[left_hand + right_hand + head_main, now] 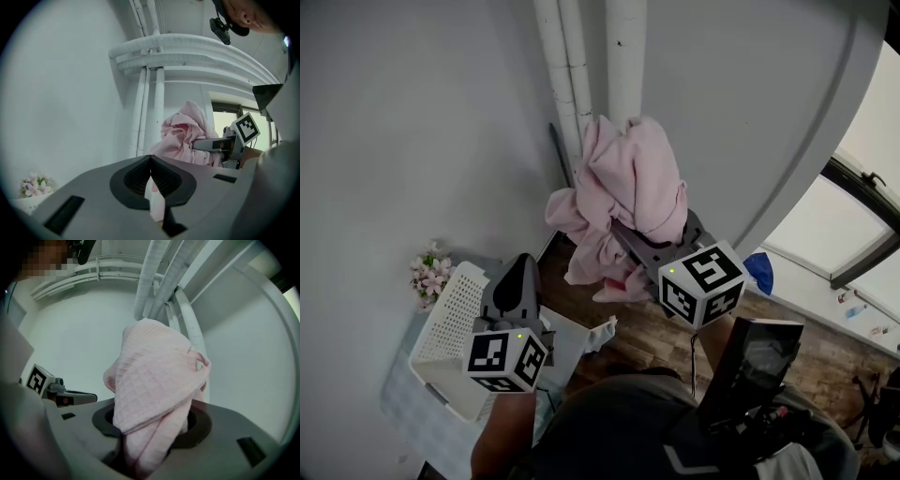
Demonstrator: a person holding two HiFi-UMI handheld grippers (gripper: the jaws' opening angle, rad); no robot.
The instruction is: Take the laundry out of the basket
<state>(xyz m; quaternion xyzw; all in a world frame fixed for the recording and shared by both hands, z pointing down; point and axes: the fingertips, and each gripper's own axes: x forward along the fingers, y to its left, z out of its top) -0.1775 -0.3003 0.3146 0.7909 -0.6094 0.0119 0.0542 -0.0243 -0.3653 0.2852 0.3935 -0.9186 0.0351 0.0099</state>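
The right gripper point(623, 236) squeezes the pink cloth point(628, 178) tight, up by the wall, and the left gripper point(523, 262) is pinched closed on nothing near the white basket point(450, 319).

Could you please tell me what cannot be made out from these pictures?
- Inside of the basket: in the head view the left gripper and the person's body cover much of it, so I cannot tell whether laundry is left.
- Pads of the right gripper: in the right gripper view the pink cloth wraps over them.
- What kind of item the cloth is: it is bunched up in every view.
- Flowers: too small for detail.
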